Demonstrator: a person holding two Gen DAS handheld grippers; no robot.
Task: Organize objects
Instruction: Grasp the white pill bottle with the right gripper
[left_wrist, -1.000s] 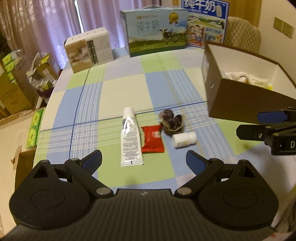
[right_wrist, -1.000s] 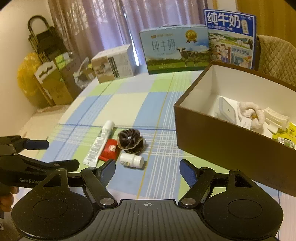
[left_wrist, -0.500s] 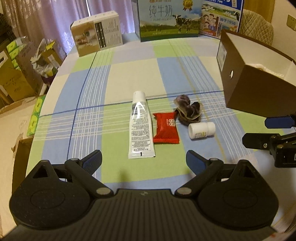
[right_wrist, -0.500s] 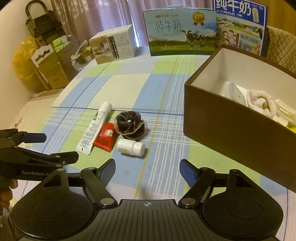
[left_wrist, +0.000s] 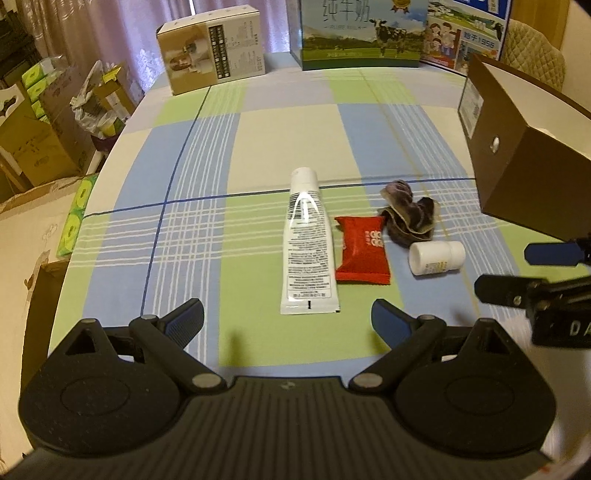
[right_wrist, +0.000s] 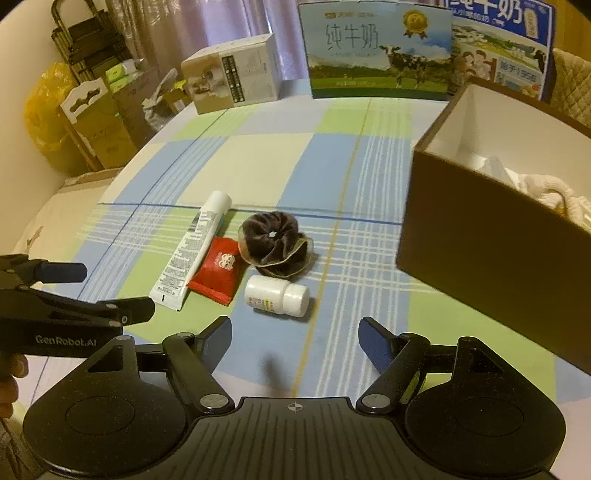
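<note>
We see our left gripper (left_wrist: 287, 320) spread wide, its blue-padded fingers apart and holding nothing, poised over the checked tablecloth (left_wrist: 258, 147) just short of the tube's crimped end. Our right gripper (right_wrist: 295, 332) is likewise wide apart and empty, touching nothing, with the small white bottle (right_wrist: 277, 295) lying just beyond the gap between its fingers. The white tube (left_wrist: 307, 247) lies flat, its long axis running away from the left gripper, the round cap at the far end and the flat crimped seam nearest us. Just beside it, on its right, rests a red snack packet (left_wrist: 362, 249), a glossy pillow-shaped wrapper lying parallel to the tube. The dark brown scrunchie (right_wrist: 274, 243), a soft ruffled velvet ring, sits beyond the bottle and beside the packet. The bottle is a smooth plastic cylinder on its side, cap pointing toward the brown cardboard box (right_wrist: 491, 251), which stands open to the right with pale things inside.
</note>
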